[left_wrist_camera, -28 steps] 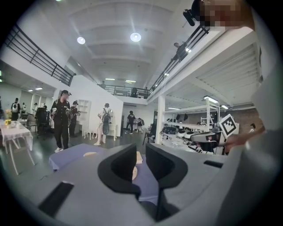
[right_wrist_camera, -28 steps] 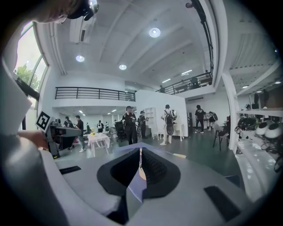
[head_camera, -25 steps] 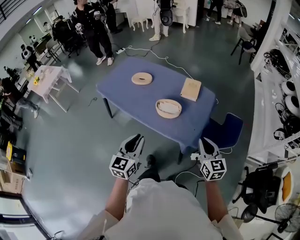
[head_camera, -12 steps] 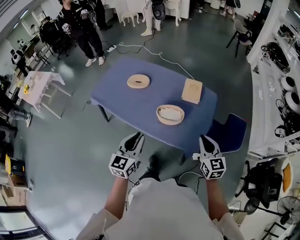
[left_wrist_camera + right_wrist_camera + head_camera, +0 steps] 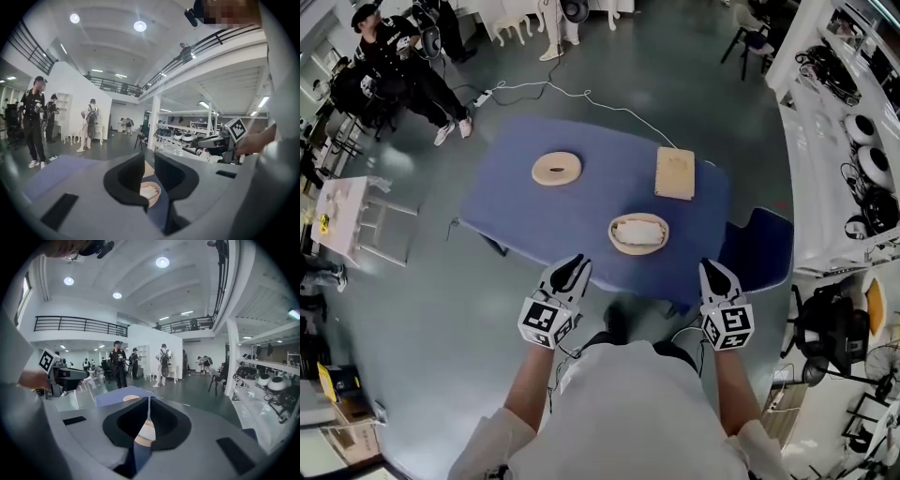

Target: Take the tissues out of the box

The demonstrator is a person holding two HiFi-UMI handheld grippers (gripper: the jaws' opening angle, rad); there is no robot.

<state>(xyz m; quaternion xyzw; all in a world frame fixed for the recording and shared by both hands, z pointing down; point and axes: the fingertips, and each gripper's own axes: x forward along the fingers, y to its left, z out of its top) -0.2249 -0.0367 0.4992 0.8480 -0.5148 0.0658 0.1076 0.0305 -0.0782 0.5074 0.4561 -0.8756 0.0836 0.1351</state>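
Note:
An oval wooden box (image 5: 638,233) with white tissues in it stands near the front edge of the blue table (image 5: 516,211). Both grippers hang in the air short of that edge. My left gripper (image 5: 570,271) is to the box's lower left, its jaws a little apart with nothing between them. My right gripper (image 5: 715,273) is to the box's lower right, fingers together and empty. In the left gripper view the box (image 5: 151,191) shows through the gap of the left gripper (image 5: 149,161). The right gripper (image 5: 148,405) shows only a thin slit, with the box (image 5: 146,430) below it.
A round wooden lid (image 5: 556,169) and a flat rectangular wooden piece (image 5: 675,172) lie further back on the table. A blue chair (image 5: 759,251) stands at the table's right. A cable (image 5: 581,94) runs over the floor behind. People (image 5: 398,56) stand far left; shelves (image 5: 862,141) line the right.
The table and the box have come nearer and lower in the head view as the person walks up. Both grippers have moved forward with it, their jaws unchanged.

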